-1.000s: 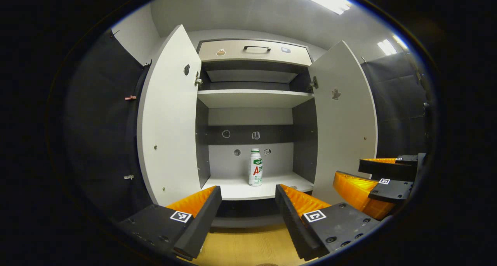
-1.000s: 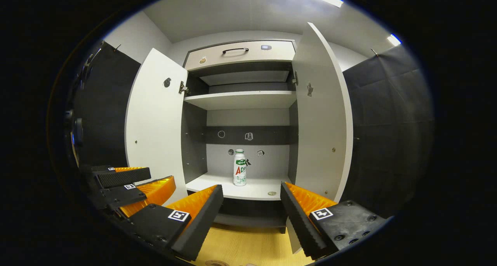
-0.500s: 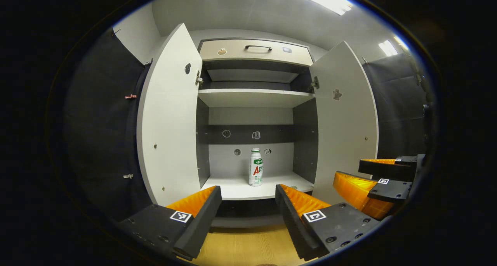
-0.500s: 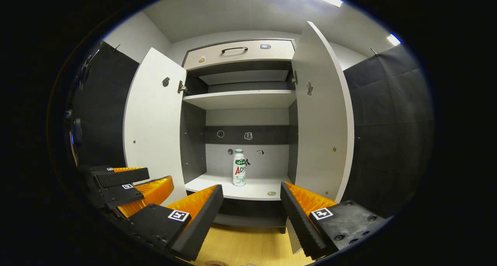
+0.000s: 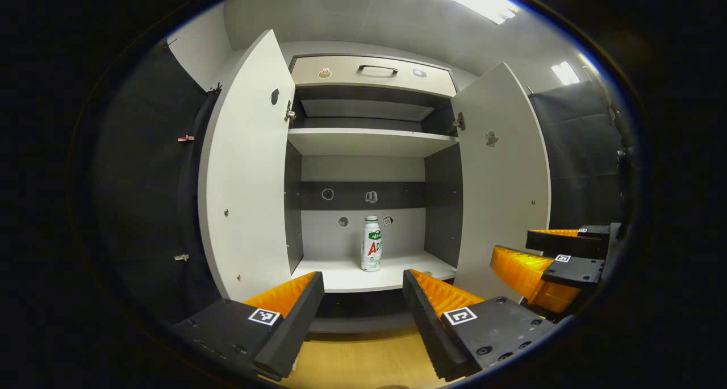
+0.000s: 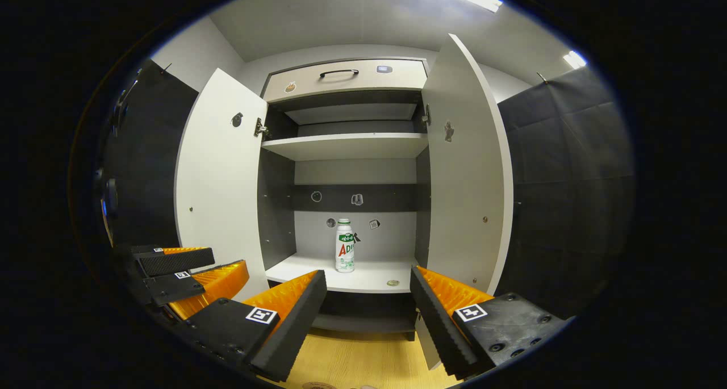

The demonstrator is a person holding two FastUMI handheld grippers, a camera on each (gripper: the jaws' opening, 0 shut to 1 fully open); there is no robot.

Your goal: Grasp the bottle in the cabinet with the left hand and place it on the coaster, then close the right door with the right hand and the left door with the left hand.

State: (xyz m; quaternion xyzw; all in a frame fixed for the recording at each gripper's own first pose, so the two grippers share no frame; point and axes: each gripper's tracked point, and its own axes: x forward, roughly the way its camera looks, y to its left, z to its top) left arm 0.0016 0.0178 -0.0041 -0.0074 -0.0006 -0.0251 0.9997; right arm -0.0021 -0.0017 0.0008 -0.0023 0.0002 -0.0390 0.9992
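A white bottle [image 5: 371, 243] with a green and red label stands upright on the lower shelf of the open cabinet, near the back wall. In the right gripper view the same bottle [image 6: 344, 254] is left of a small round disc [image 6: 392, 283] lying near the shelf's front edge. My left gripper [image 5: 362, 281] is open and empty, well short of the shelf. My right gripper [image 6: 368, 276] is also open and empty, in front of the cabinet. Both doors stand wide open: the left door [image 5: 247, 167] and the right door [image 5: 502, 173].
A drawer with a dark handle [image 5: 377, 68] tops the cabinet, above an upper shelf [image 5: 369, 142]. A wooden surface [image 5: 363, 360] lies below the grippers. The right gripper [image 5: 545, 255] shows at the right of the left gripper view, and the left gripper [image 6: 187, 267] at the left of the right gripper view.
The cabinet has slid slightly left in both views and the left door looks a little nearer. Both grippers stay open; the bottle and doors have not moved.
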